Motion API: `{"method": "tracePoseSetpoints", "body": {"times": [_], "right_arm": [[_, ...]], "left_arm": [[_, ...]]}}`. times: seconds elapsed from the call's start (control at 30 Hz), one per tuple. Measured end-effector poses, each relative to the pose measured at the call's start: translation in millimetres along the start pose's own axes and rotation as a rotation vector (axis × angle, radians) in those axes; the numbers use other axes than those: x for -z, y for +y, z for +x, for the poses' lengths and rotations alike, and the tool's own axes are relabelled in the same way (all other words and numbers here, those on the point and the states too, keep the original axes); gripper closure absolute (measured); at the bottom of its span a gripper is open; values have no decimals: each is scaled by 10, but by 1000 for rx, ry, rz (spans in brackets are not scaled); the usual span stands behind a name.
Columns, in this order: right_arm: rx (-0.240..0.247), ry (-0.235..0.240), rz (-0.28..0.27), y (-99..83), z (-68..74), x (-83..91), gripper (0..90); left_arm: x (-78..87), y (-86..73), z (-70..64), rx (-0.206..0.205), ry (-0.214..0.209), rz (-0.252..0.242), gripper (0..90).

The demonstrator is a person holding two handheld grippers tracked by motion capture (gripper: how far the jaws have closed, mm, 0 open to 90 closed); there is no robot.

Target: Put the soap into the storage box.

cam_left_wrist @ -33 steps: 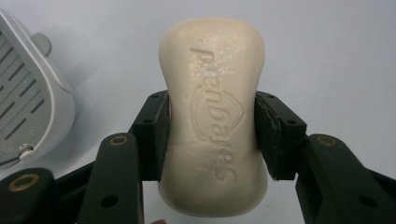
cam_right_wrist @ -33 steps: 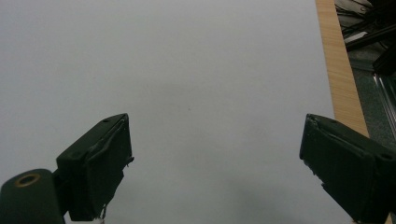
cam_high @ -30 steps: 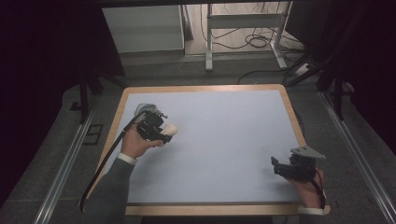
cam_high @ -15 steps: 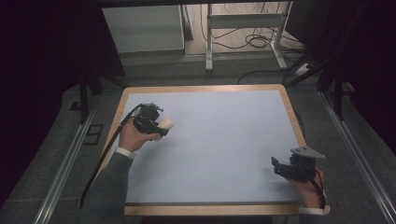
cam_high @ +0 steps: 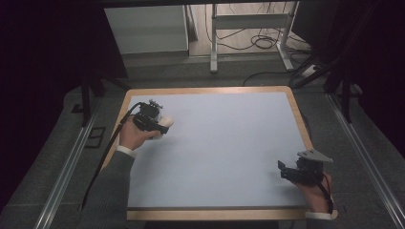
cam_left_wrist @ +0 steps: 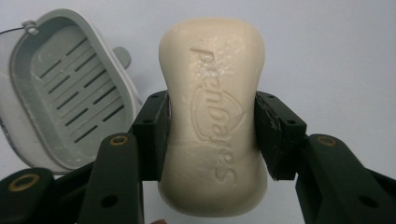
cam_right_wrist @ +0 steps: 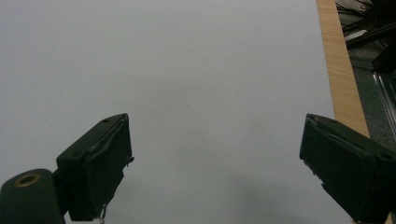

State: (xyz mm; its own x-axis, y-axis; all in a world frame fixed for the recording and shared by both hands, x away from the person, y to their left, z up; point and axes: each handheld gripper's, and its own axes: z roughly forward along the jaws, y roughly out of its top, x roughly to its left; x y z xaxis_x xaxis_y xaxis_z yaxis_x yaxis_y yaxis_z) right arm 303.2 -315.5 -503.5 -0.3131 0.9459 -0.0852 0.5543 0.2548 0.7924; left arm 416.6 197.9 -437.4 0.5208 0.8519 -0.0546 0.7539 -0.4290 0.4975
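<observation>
High view, left to right: left gripper sits near the 9 o'clock edge of the pale blue tabletop with a light wooden rim, held in the person's left hand. Cream-coloured waisted bar of soap with embossed lettering shows at the gripper's tip, toward 3 o'clock.

Left gripper view: jaws closed partway, clamping the soap bar at its narrow waist, one pad on each long side. Bar stands on end between the pads; its upper half rises past the tips toward 12 o'clock, its lower end hangs below them. Grey slotted plastic soap dish lies on the table at 10 o'clock from the bar, apart from it.

Right gripper rests near the table's 4 o'clock corner, well apart from the soap.

Right gripper view: jaws spread wide, nothing between them, bare tabletop beyond.
</observation>
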Motion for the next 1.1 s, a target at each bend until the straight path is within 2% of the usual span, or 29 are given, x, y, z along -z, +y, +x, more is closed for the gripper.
{"method": "tracePoseSetpoints", "body": {"times": [0.53,0.57,1.1], "right_arm": [[-2,-3,0,-4,-9,3,91],[-1,-3,1,-6,-14,3,91],[-2,-9,9,-15,-17,-5,91]], "left_arm": [[-112,62,304,84,24,12,494],[-121,61,332,100,25,5,494],[-131,67,518,149,38,8,494]]}}
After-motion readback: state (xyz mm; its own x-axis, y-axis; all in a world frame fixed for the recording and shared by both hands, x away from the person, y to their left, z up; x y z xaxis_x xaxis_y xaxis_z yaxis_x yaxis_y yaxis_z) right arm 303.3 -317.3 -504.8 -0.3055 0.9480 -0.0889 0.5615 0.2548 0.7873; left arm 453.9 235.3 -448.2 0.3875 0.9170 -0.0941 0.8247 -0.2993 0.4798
